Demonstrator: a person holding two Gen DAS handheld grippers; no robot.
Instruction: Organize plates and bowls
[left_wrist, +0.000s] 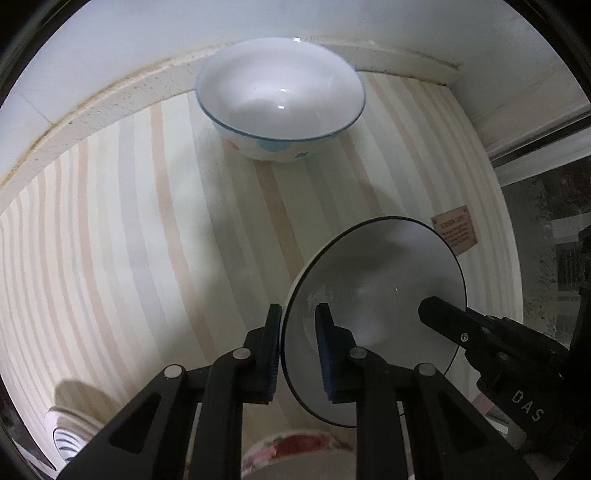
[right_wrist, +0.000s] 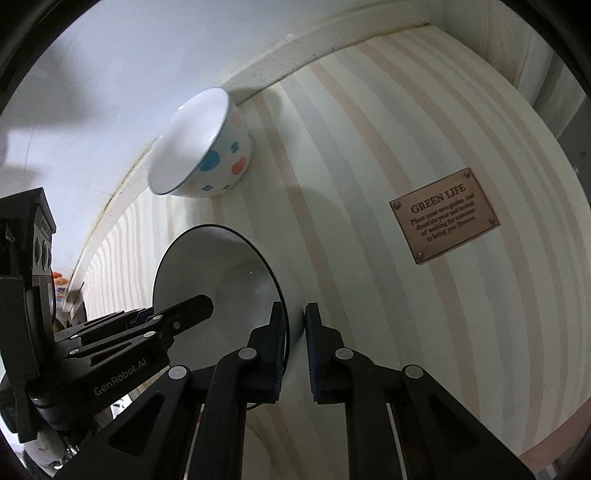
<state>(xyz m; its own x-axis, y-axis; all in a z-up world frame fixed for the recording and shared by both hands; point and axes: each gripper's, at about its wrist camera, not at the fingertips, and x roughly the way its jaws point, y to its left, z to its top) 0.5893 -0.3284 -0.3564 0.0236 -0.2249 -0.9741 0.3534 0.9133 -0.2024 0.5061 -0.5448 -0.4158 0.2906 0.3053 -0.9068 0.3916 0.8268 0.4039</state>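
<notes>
you have the striped tablecloth (left_wrist: 129, 221) under everything, the spotted bowl (left_wrist: 280, 99) far back by the wall, the black-rimmed white bowl (left_wrist: 376, 280) nearer you; your left gripper (left_wrist: 299, 354) is clamped on its left rim, your right gripper (right_wrist: 295, 350) clamped on the opposite rim

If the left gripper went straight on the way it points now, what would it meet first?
The left gripper is already shut on the rim of the black-rimmed bowl, so that bowl goes with it. Beyond that, probably the striped tablecloth, well short of the dotted bowl.
</notes>
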